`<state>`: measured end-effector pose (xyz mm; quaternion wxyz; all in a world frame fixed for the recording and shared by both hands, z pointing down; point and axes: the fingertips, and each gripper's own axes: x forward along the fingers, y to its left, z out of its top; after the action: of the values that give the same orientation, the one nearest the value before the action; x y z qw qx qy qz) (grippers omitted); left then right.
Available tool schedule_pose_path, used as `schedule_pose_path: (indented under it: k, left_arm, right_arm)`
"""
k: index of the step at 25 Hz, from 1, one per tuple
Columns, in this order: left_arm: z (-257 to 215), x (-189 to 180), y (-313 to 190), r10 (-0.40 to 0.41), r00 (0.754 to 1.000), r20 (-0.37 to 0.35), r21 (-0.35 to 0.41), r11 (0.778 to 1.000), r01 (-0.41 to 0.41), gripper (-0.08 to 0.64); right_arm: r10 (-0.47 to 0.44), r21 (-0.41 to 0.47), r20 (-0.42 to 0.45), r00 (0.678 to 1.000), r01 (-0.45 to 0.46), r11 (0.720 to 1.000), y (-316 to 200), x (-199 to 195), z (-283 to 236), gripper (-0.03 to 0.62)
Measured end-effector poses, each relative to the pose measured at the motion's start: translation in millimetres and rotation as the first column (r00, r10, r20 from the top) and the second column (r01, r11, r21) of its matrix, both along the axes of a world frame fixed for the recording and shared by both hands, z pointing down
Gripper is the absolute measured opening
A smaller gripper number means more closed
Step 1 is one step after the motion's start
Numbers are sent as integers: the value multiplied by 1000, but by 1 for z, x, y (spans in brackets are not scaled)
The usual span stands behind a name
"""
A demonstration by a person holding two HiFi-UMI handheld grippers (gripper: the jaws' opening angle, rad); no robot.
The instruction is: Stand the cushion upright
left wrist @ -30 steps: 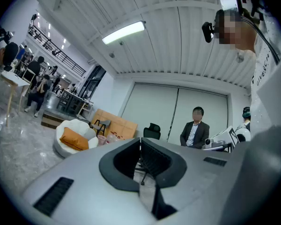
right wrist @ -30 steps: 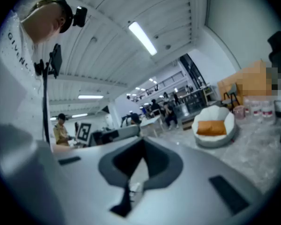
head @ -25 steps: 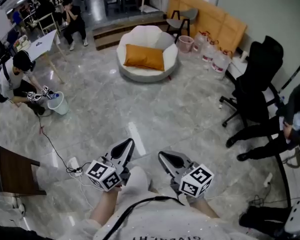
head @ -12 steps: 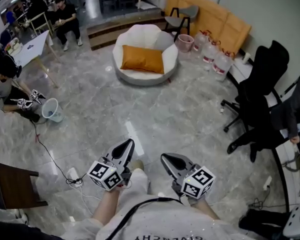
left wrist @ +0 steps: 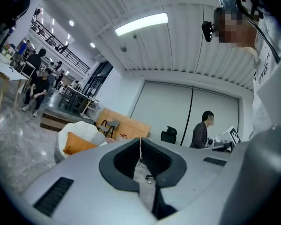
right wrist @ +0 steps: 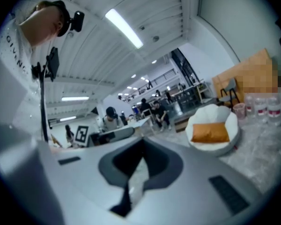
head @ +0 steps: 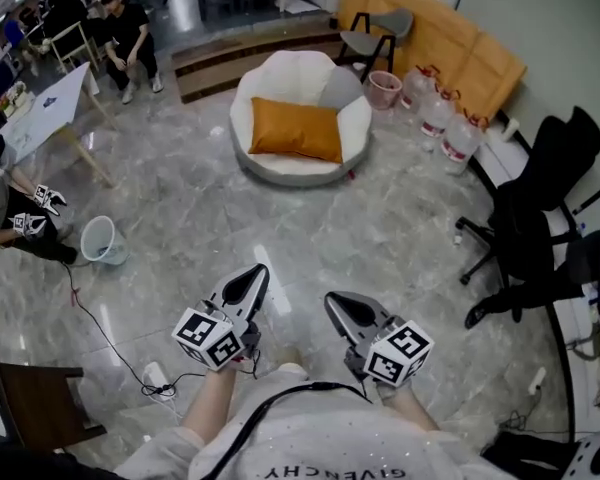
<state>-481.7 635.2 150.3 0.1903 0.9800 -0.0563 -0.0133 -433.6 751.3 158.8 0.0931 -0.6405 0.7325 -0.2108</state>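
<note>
An orange cushion [head: 296, 128] lies flat on the seat of a round white chair [head: 263, 76] across the marble floor, far ahead of me. It also shows small in the left gripper view as the cushion [left wrist: 76, 143] and in the right gripper view as the cushion [right wrist: 210, 132]. My left gripper [head: 259, 272] and right gripper [head: 330, 302] are held side by side in front of my body, both shut with nothing between the jaws, well short of the chair.
A black office chair [head: 540, 198] stands at the right, with a person's legs beside it. Water jugs [head: 448, 126] and a pink bin [head: 384, 89] stand by orange boards. People sit at the left near a white table [head: 42, 103], a bucket [head: 102, 240] and a cable.
The chair and cushion have drawn closer and shifted slightly right in the head view. Both grippers kept their pose in front of me, still shut.
</note>
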Motion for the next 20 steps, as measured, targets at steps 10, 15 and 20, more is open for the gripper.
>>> schedule_pose_path:
  k: [10,15,20]
  left_arm:
    - [18,35,-76,-20,1000,15,-41,999,21,35]
    - [29,60,-106,-36,999,34,-57,998,38,35]
    - [27,97,-152,-73,997,33,-71,995,75,35]
  right_arm:
    - [10,-35,28,1000,-9,999,-73,46,16,14]
    - [15,-44,58,998,-13,999,-107,81,25,14]
    - [-5,-65,81,997,10,998,-151,127,35,14]
